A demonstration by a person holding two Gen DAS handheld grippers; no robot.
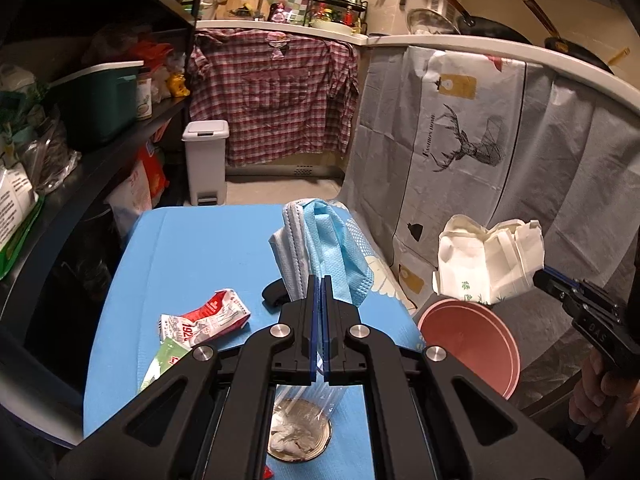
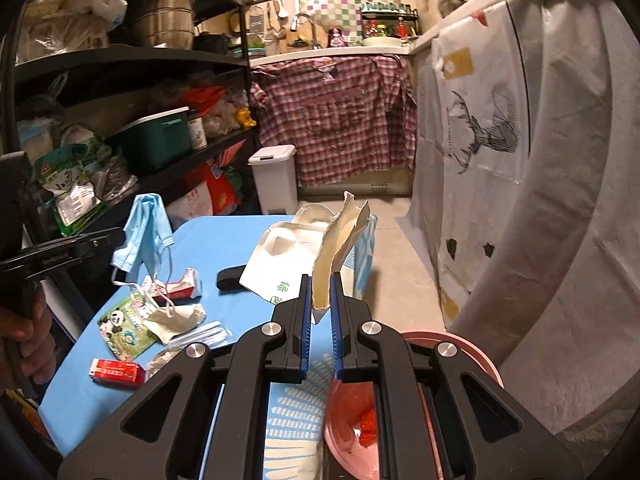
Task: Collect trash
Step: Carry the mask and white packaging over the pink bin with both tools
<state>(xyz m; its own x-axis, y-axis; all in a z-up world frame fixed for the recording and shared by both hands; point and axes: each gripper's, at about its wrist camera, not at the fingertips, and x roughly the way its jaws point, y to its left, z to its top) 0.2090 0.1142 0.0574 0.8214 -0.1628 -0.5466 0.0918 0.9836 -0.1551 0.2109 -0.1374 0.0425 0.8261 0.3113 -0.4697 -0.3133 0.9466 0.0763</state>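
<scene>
Kitchen shelves stand behind a blue table (image 2: 224, 240) of trash. Left gripper (image 1: 319, 280) pinches a face mask (image 1: 332, 256) — right gripper (image 2: 321, 284) squeezes a paper bag (image 2: 296, 256), both lifted for the pink bin (image 2: 472, 356) beside the table.

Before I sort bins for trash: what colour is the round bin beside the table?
Pink bin, clearest in the left wrist view.

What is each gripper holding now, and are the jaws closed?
Left gripper: jaws closed on blue face masks.
Right gripper: jaws closed on a white paper bag, lifted above the table.
</scene>
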